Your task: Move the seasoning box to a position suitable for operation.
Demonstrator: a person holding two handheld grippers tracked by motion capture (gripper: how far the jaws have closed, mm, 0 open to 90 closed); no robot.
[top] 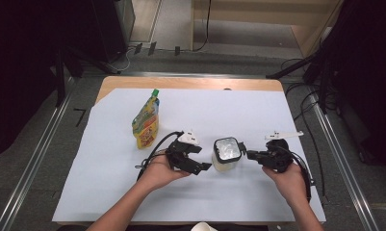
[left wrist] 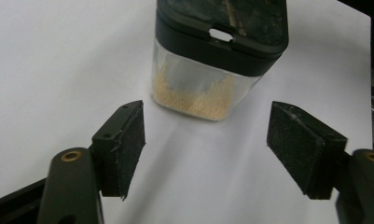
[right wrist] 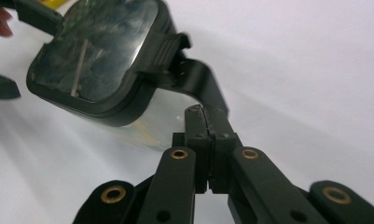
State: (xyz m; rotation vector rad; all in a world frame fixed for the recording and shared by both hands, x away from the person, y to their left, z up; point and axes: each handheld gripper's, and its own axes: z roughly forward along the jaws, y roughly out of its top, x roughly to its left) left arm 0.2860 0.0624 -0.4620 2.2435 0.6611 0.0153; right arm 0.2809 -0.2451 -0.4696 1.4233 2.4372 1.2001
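Right tongs pinch the lid latch of a clear canister mid-tabletop; left tongs wait spread apart beside it.

The canister (top: 226,155) stands on the white sheet (top: 109,187) covering the tabletop (top: 190,83), a juice pouch (top: 146,124) well apart to its left. The right tongs (right wrist: 206,122) are clenched on the black lid's latch tab (right wrist: 201,84); the left tongs (left wrist: 205,142) are released, the canister just ahead. To lift the latch cleanly, I'd steady the body with the left tongs first. The tan grains inside are blurred, and the grip point itself is hard to read.
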